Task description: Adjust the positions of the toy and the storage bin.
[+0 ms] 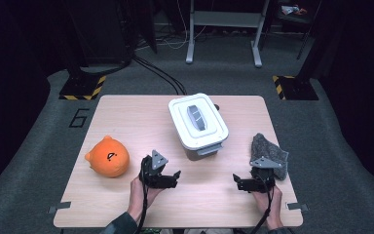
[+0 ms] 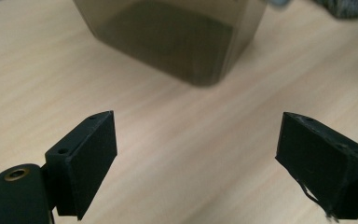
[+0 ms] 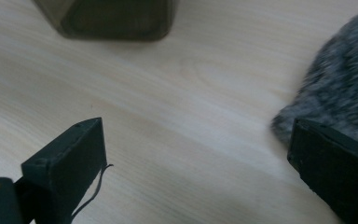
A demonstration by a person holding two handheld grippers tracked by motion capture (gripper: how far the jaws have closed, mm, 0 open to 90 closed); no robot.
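Note:
An orange plush toy [image 1: 108, 157] lies on the left of the wooden table [image 1: 141, 109]. A dark box with a white lid [image 1: 198, 124] stands in the middle. A grey fuzzy cloth [image 1: 270, 152] lies at the right. My left gripper [image 1: 161, 174] hovers in front of the box [image 2: 172, 37], open [image 2: 198, 123], with bare tabletop between its jaws. My right gripper [image 1: 254, 179] is at the near right, also open [image 3: 196, 127] and holding nothing. Its right jaw sits at the near edge of the grey cloth [image 3: 340, 93]. The box's lower corner [image 3: 116, 18] shows ahead of it, to the left.
The table stands on grey carpet. Behind it are a white frame stand [image 1: 224, 29], floor cables [image 1: 160, 73] and two black bases with yellow-black hazard tape [image 1: 83, 87]. A person's hands [image 1: 139, 192] come in over the near table edge.

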